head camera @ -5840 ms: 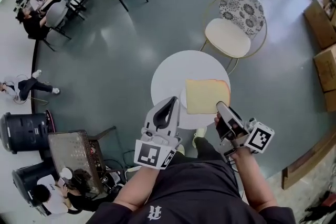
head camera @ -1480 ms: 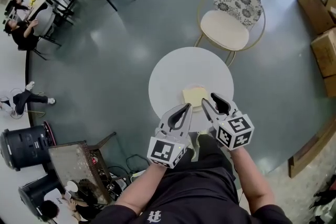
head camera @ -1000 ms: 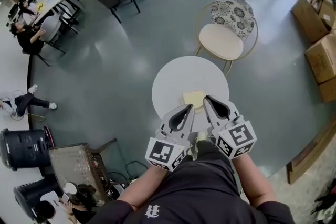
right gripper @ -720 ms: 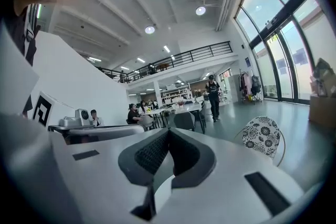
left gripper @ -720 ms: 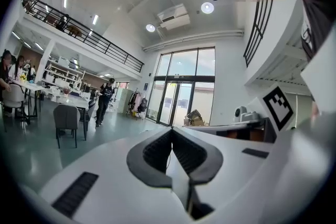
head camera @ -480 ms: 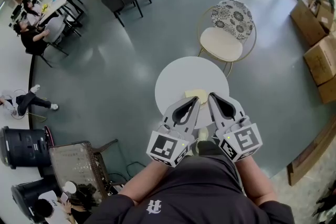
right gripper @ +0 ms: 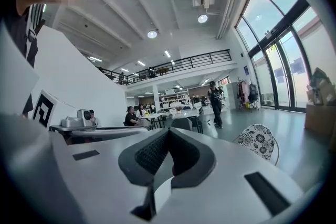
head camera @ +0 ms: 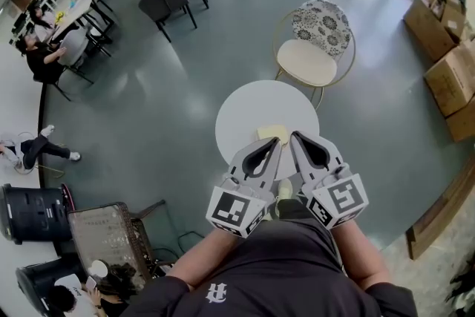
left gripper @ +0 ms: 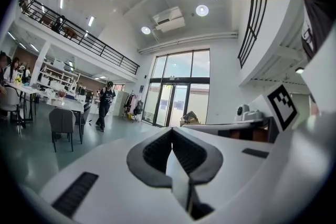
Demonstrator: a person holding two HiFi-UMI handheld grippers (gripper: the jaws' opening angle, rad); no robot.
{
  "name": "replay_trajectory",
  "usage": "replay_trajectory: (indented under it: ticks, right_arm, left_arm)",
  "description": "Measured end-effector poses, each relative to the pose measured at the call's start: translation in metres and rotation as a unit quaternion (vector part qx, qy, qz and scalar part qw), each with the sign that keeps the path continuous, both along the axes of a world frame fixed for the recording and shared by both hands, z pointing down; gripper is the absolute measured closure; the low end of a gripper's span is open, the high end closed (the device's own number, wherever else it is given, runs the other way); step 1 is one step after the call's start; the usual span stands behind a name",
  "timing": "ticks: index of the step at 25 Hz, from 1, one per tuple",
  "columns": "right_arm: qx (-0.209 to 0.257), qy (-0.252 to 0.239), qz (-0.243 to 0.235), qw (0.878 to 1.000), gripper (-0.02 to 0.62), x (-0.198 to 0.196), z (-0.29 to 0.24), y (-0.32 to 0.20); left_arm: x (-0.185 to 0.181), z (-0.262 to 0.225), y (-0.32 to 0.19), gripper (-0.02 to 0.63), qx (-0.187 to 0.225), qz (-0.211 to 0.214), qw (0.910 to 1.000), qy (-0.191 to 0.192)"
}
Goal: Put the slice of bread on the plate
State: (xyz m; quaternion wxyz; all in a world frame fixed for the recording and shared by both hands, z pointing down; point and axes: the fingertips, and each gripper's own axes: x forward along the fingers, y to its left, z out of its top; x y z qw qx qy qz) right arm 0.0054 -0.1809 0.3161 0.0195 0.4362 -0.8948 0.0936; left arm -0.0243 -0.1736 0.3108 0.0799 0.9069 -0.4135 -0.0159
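A pale yellow slice of bread (head camera: 272, 134) lies flat at the near edge of the round white table (head camera: 252, 109); the white plate under it hardly stands out from the tabletop. Both grippers are held side by side high above the table's near edge, pointing level. In the head view their tips cover the near edge of the bread. My left gripper (head camera: 277, 140) is shut with nothing in it, its pads meeting in its own view (left gripper: 170, 132). My right gripper (head camera: 293, 136) is likewise shut and empty (right gripper: 168, 132).
A gold-framed chair (head camera: 312, 48) with a patterned back stands beyond the table. Cardboard boxes (head camera: 445, 48) are stacked at the right. Grey chairs and tables (head camera: 167, 0) with seated people stand far left. Black bins (head camera: 30, 211) and a wire cart (head camera: 104, 226) are near my left.
The right gripper held the bread in the oldest frame; now the bread lies on the table. Over the last second both grippers rose toward the camera and stayed shut.
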Motion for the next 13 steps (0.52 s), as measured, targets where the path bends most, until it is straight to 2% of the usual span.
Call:
replay_trajectory:
  ticks: [13]
  right_arm:
    - [-0.005, 0.006, 0.006, 1.0, 0.589, 0.0034, 0.0073, -0.001]
  left_arm:
    - [-0.0005, 0.0064, -0.0014, 0.598, -0.002, -0.004, 1.0, 0.001]
